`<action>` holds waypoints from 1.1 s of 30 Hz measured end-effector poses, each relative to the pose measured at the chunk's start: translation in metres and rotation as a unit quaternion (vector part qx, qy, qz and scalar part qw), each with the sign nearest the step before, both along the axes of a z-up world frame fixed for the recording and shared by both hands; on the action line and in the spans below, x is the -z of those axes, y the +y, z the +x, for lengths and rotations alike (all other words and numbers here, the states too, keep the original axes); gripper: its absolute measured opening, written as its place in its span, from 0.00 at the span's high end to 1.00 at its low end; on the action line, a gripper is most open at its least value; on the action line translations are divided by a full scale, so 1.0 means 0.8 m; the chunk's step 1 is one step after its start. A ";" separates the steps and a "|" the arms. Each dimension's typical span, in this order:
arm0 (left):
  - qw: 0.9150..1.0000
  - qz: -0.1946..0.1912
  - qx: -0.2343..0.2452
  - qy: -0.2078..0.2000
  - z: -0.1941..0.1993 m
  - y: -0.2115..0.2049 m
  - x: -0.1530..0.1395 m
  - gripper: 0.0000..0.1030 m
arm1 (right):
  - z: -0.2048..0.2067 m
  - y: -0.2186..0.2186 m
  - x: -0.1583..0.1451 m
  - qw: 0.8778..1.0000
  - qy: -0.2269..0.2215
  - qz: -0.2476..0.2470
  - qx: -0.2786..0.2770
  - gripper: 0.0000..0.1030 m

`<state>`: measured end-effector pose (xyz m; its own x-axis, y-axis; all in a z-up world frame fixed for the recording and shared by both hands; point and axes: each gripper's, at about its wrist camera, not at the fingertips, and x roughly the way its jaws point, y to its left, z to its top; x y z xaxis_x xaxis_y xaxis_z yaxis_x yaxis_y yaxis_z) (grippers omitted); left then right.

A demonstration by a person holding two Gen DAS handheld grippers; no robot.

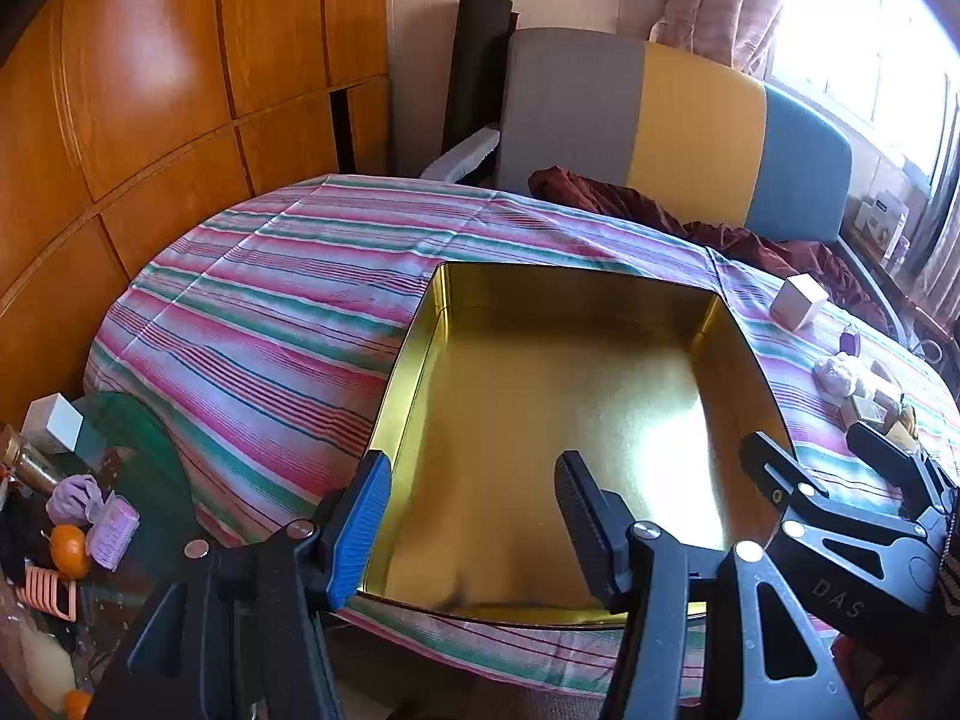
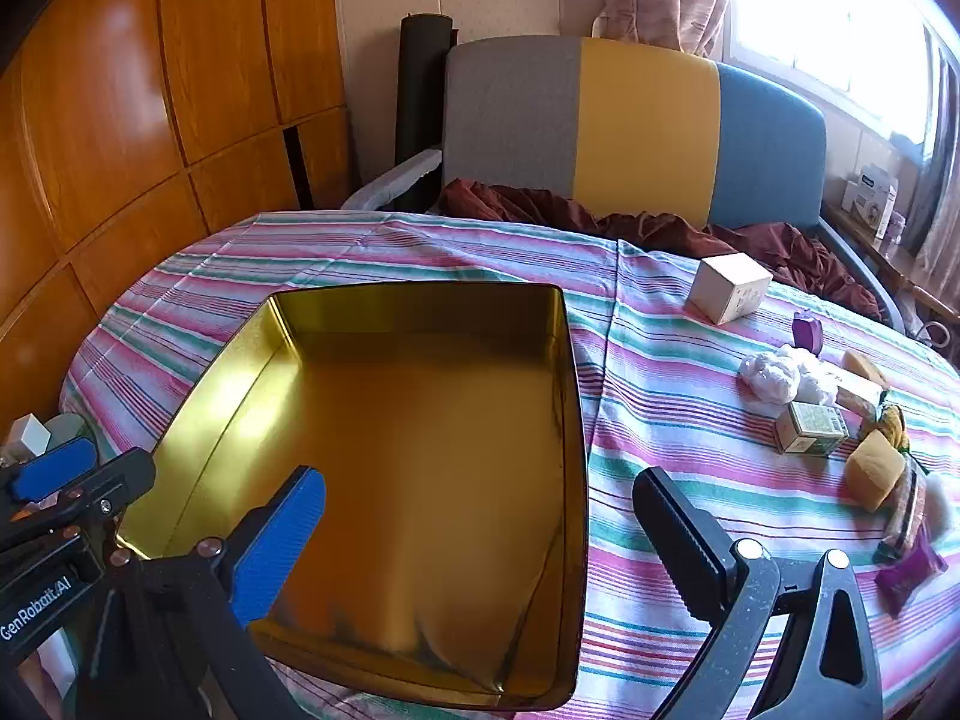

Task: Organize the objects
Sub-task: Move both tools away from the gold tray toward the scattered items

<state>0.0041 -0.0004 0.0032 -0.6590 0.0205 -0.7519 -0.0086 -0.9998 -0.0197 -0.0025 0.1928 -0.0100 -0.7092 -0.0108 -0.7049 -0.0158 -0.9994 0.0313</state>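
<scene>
Gold tin point(image 2: 420, 450), open and holding nothing, sits on the striped cloth of the desk point(image 2: 360, 252), toward the near edge, with its long side running away from the cameras. It is the largest item and, by judgement, the container into which the loose things are to go.

Loose items lie in a group to the right of the tin, well apart from it. In descending size:
- white box point(image 2: 729, 288), farthest back, standing on one face;
- yellow sponge block point(image 2: 875, 471), nearest the right hand-held gripper;
- crumpled white wad point(image 2: 774, 375);
- small printed carton point(image 2: 810, 427), just beside the wad;
- purple packet point(image 2: 909, 576), at the right edge;
- small purple object point(image 2: 807, 330), too small to identify.

Left hand-held gripper point(image 1: 474, 516) hovers over the near end of the tin, jaws about half open and gripping nothing. Right hand-held gripper point(image 2: 480, 534) points down with its jaws fully wide and holding nothing; its blue finger is over the tin floor and its black finger is over the cloth.

Recommended procedure: swing the right hand-held gripper rightward to the nearest item, straddle it across its narrow faces, and close squarely. Soft items will compress, so close gently. Keep the left hand-held gripper near the tin wall to steady it, since the smooth metal may slide on the cloth.
</scene>
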 end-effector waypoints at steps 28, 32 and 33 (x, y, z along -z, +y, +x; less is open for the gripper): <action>0.999 -0.007 0.031 -0.009 0.012 0.030 0.005 0.44 | 0.018 0.042 -0.018 1.000 0.019 0.009 -0.011 0.00; 0.997 0.011 0.070 -0.010 0.020 0.044 0.009 0.44 | 0.031 0.067 -0.015 0.999 0.027 0.037 -0.013 0.00; 0.996 0.017 0.084 -0.006 0.024 0.049 0.011 0.44 | 0.036 0.077 -0.014 0.999 0.029 0.042 -0.010 0.00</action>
<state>0.0233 0.0388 -0.0054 -0.6346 0.1556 -0.7570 -0.1755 -0.9829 -0.0549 0.0260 0.2540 0.0009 -0.7486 0.0311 -0.6623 0.0044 -0.9986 -0.0518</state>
